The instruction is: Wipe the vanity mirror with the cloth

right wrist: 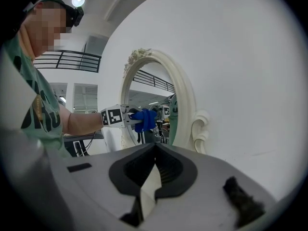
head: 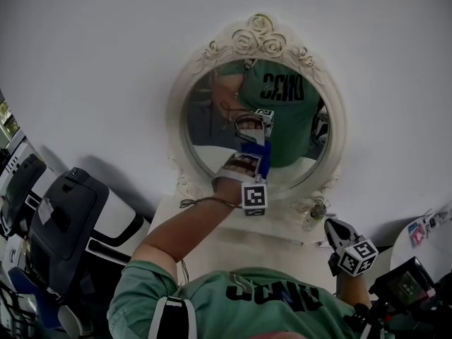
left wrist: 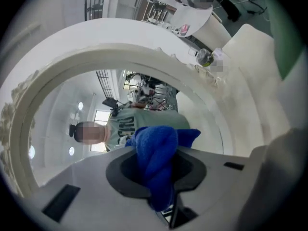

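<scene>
An oval vanity mirror (head: 212, 122) in an ornate cream frame (head: 258, 37) stands against the white wall. My left gripper (head: 253, 162) reaches up to the lower middle of the glass, shut on a bunched blue cloth (head: 260, 155) that touches the glass. In the left gripper view the cloth (left wrist: 156, 160) bulges out between the jaws of the left gripper (left wrist: 161, 179), with the frame (left wrist: 144, 57) arching above. The right gripper view shows the cloth (right wrist: 144, 119) against the mirror (right wrist: 156, 105) from the side. My right gripper (head: 333, 226) hangs low at the right, away from the mirror, shut and holding nothing (right wrist: 155, 170).
The mirror stands on a white vanity top (head: 233, 249), with a small bottle (head: 314, 215) by the frame's lower right foot. Black and white equipment (head: 63, 217) is at the left. A device with a screen (head: 406, 284) sits at the lower right.
</scene>
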The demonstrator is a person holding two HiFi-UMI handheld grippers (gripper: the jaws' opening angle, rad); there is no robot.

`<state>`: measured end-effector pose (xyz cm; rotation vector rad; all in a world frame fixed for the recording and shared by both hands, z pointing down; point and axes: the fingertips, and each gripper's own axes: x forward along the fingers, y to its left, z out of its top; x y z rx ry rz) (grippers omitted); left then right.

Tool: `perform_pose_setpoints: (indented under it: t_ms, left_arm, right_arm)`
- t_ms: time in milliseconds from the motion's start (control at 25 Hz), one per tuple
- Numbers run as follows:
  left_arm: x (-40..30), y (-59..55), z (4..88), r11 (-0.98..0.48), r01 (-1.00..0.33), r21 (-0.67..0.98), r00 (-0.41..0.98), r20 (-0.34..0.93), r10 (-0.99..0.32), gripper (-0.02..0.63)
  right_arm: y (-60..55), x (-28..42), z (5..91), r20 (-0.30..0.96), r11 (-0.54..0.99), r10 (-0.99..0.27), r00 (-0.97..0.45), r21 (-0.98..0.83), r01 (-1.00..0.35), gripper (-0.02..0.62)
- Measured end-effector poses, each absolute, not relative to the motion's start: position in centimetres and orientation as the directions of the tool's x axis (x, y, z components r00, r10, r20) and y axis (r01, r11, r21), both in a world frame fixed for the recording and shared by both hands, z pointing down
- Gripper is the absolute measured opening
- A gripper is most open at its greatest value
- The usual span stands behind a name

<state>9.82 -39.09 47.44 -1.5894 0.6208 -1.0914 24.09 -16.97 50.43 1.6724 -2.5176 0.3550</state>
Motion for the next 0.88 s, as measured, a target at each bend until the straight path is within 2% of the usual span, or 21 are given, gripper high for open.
perform_pose_setpoints:
  t_ms: [440, 720, 880]
  left_arm:
    - [26.0, -33.1, 49.3, -0.229, 0.3, -0.926, 0.604, 0.37, -0.705, 0.094]
    - [27.0, -32.6, 49.3, -0.228, 0.31, -0.923, 0.624, 0.378, -0.684, 0.095]
    - [24.6, -32.4, 48.0, -0.247, 0.248, -0.937, 0.645, 0.35, -0.68, 0.095]
  right_arm:
    - [-14.4, 27.7, 51.6, 0.186, 0.276, -0.933, -0.308, -0.178, -0.945, 0.012]
    - [-13.9, 28.5, 51.5, 0.184, 0.255, -0.939, -0.289, -0.187, -0.949, 0.012]
    - [-14.6, 27.3, 50.8, 0.175, 0.284, -0.934, -0.313, -0.173, -0.943, 0.012]
